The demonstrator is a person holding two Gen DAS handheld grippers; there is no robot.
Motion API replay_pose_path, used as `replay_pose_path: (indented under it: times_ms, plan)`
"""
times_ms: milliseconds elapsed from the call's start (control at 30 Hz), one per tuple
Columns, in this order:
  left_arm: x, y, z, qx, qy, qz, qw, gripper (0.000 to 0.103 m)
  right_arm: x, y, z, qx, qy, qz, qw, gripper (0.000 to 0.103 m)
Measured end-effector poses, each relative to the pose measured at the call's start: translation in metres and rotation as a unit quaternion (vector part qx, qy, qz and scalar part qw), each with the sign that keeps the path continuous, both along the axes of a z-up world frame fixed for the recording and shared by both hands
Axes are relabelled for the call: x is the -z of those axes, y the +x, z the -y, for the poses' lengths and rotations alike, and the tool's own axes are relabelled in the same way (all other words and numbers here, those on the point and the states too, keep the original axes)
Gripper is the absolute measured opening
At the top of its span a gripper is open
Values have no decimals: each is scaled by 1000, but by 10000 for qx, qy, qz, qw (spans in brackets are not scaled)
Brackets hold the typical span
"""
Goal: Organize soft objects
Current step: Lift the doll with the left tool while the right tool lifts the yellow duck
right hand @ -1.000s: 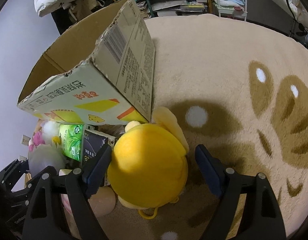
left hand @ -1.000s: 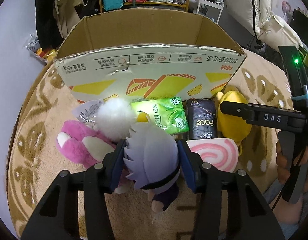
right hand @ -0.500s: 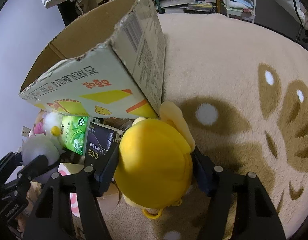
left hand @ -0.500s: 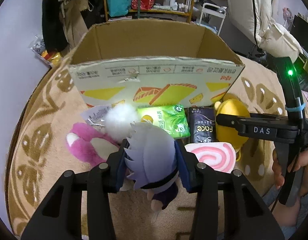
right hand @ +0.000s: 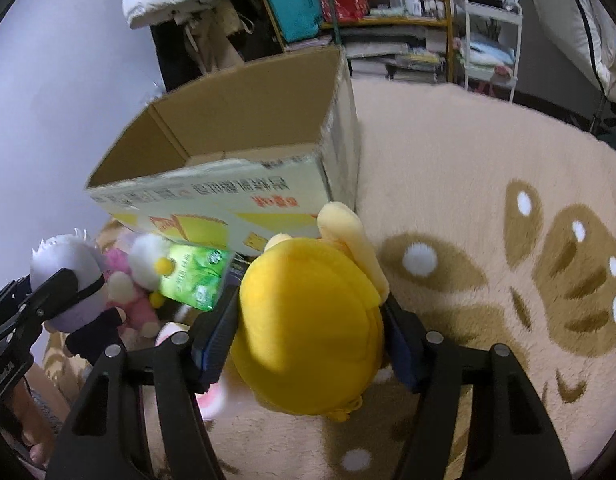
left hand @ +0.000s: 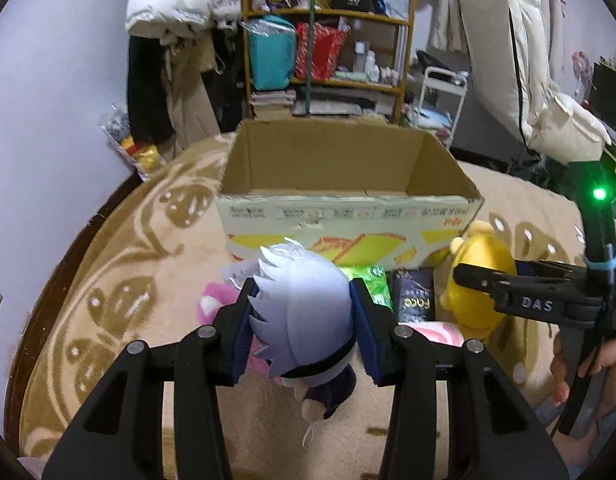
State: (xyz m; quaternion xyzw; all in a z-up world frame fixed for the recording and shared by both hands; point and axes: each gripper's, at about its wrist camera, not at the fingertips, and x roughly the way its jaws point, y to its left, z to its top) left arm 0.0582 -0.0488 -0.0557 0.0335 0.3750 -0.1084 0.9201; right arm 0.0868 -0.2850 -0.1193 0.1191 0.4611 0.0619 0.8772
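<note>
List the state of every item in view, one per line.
left gripper: shut on silver-haired doll
silver-haired doll: gripped, lifted
right gripper: shut on yellow plush
yellow plush: gripped
cardboard box: open, upright; inside mostly hidden
green tissue pack: lying by box
pink plush: on rug

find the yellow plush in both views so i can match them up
Left wrist view: yellow plush at right of middle, clamped in the right gripper, beside the box's right front corner.
Right wrist view: yellow plush fills the lower centre.
Shared landmark: the open cardboard box just behind it.
</note>
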Motion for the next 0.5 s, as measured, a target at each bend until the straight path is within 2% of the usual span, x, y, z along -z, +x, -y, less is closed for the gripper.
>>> replay_pose_path:
  times_ms: [267, 500]
  plan:
    - [-18, -15, -8, -239, 7, 577, 9980, 43, -47, -25, 1, 202, 105, 940, 9953, 70]
    - [-41, -26, -7, -346, -15, 1054, 9938, 43, -97, -47, 2, 213, 257, 2041, 9784, 70]
